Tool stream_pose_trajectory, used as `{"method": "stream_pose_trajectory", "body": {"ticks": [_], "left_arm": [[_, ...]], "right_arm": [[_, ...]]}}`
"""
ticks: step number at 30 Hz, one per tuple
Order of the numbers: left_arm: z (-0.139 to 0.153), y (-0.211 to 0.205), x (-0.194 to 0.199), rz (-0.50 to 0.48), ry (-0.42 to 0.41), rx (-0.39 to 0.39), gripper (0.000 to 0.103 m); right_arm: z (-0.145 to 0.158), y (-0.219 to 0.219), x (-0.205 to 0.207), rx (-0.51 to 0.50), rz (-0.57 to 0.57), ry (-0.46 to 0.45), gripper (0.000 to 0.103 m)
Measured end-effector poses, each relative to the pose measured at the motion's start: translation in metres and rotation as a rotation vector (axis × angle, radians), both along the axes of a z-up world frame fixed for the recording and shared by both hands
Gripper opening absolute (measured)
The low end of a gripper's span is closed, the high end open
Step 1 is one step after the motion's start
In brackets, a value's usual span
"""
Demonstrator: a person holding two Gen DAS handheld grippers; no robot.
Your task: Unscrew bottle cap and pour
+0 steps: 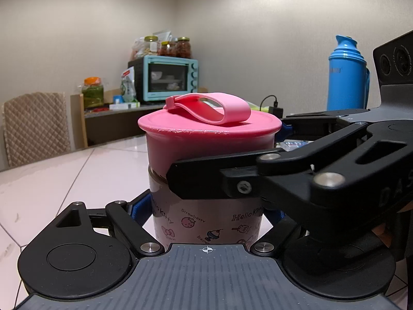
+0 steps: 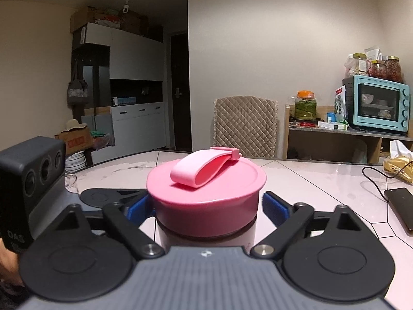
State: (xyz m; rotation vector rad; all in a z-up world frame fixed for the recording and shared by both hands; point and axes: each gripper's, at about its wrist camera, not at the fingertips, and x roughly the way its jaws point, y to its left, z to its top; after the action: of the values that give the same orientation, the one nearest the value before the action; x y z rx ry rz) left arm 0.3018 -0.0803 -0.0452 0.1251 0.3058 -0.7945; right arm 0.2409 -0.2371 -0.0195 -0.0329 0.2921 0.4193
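A bottle with a pale cartoon-printed body stands upright on the white table. Its wide pink cap carries a folded pink strap. My left gripper is shut on the bottle's body, blue pads pressing both sides. My right gripper comes in from the right, higher up, and is shut on the pink cap; its blue pads sit against the cap's sides. In the left wrist view one right finger crosses the cap's front lower edge. The bottle's base is hidden.
A blue thermos stands at the back right. On the table to the right lie a phone on a cable and a yellow tissue pack. A padded chair and a shelf with a teal toaster oven stand behind.
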Motion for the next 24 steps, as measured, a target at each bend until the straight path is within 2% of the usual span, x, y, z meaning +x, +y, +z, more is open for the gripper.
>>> {"method": "stream_pose_trajectory", "body": {"ticks": [9,15,21,24], "left_arm": [[0.0,0.0,0.0,0.0,0.0,0.0,0.09],[0.0,0.0,0.001,0.0,0.0,0.0,0.09],[0.0,0.0,0.001,0.0,0.0,0.0,0.09],[0.0,0.0,0.001,0.0,0.0,0.0,0.09]], "right_arm": [[-0.001,-0.002,-0.003,-0.018,0.046,-0.014,0.085],[0.002,-0.022,0.011,-0.032,0.213,-0.014,0.085],[0.006,-0.051,0.035,-0.03,0.458,-0.001,0.085],[0.01,-0.057,0.043,-0.032,0.53,0.007,0.085]]}}
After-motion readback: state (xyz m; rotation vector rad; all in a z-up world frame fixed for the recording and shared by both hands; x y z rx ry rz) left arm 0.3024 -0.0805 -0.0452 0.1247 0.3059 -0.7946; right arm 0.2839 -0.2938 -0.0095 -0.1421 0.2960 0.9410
